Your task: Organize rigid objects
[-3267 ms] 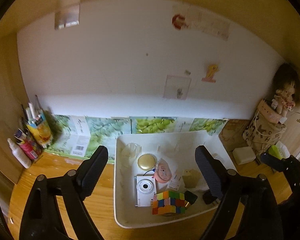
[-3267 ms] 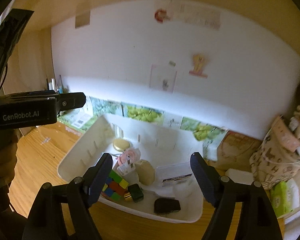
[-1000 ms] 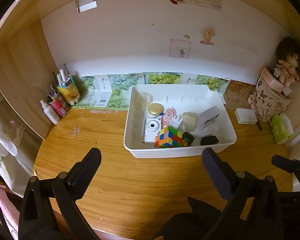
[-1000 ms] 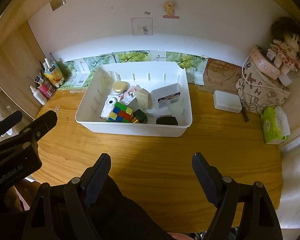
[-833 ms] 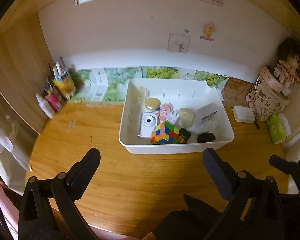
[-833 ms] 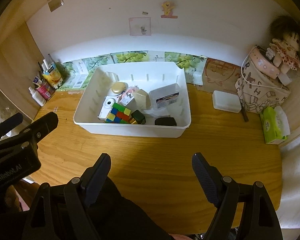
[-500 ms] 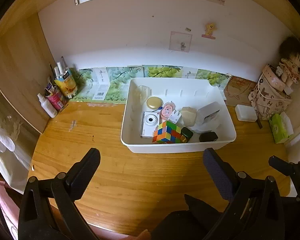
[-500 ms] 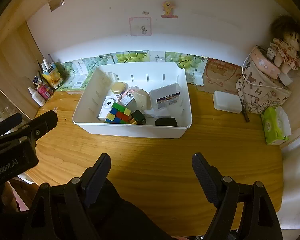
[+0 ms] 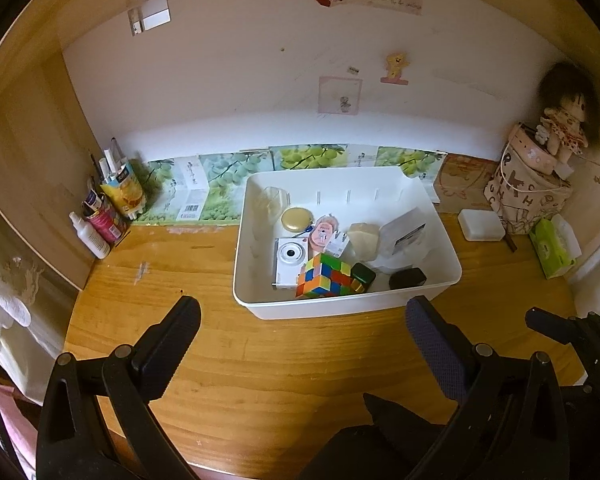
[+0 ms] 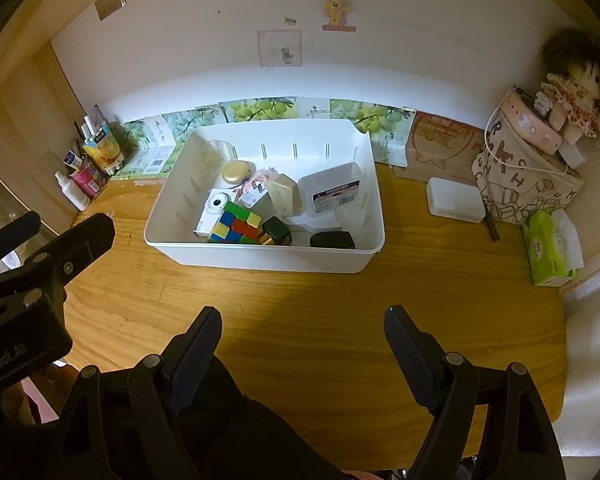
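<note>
- The desk point(image 10: 320, 300) in front of me is bare wood across its whole near half; nothing loose lies on it for me to gather, so I judge the collecting to be done or nearly so.
- The white bin point(image 10: 260, 258) sits toward the far middle of the desk, just in front of the wall, and every small rigid thing I can see is inside it.
- In the bin's right half, a clear lidded box point(image 10: 334, 192) lies tilted, with a small black case point(image 10: 332, 239) near the front wall.
- At the front left of the pile sits the colour cube point(image 10: 238, 226), touching a white toy camera point(image 10: 214, 210) on its left and a dark green cube point(image 10: 277, 230) on its right.
- Further back lie a beige lump point(image 10: 286, 196), a pink tagged trinket point(image 10: 256, 186) and a gold round tin point(image 10: 236, 172); they are heaped together, not sorted, so tidying inside the bin may still be left.
- A white soap box point(image 10: 454, 200) stands on the desk right of the bin; I cannot tell whether it belongs to the job.
- My right tool point(image 10: 302, 334) hangs over the near desk, spread wide and empty.
- My left tool point(image 9: 302, 326) is likewise wide apart with nothing in it, just short of the bin's front wall.
</note>
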### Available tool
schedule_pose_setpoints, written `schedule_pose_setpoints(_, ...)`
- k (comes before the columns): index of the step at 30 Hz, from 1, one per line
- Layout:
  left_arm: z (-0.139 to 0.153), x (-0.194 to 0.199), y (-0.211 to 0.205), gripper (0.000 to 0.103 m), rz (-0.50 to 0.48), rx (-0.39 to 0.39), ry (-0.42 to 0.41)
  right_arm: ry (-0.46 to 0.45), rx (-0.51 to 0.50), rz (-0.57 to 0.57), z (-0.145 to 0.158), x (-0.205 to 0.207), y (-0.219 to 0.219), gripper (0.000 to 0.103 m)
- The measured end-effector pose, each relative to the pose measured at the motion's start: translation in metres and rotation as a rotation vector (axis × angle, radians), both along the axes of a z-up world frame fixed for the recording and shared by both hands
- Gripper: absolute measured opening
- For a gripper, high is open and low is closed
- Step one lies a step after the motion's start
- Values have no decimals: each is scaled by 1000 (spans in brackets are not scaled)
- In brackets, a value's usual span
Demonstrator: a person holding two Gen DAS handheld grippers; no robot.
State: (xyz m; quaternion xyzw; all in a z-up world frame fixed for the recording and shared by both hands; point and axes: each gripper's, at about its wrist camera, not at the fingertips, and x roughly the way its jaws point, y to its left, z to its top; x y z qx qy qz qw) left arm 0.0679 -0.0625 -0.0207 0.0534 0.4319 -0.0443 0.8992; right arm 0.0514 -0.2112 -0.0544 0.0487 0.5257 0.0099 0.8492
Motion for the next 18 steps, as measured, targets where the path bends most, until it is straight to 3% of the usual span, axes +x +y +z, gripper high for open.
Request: schedule_pose_setpoints(18,2,-3,-3,102,-19,10,-21,25,1,1,-5,1,1,84)
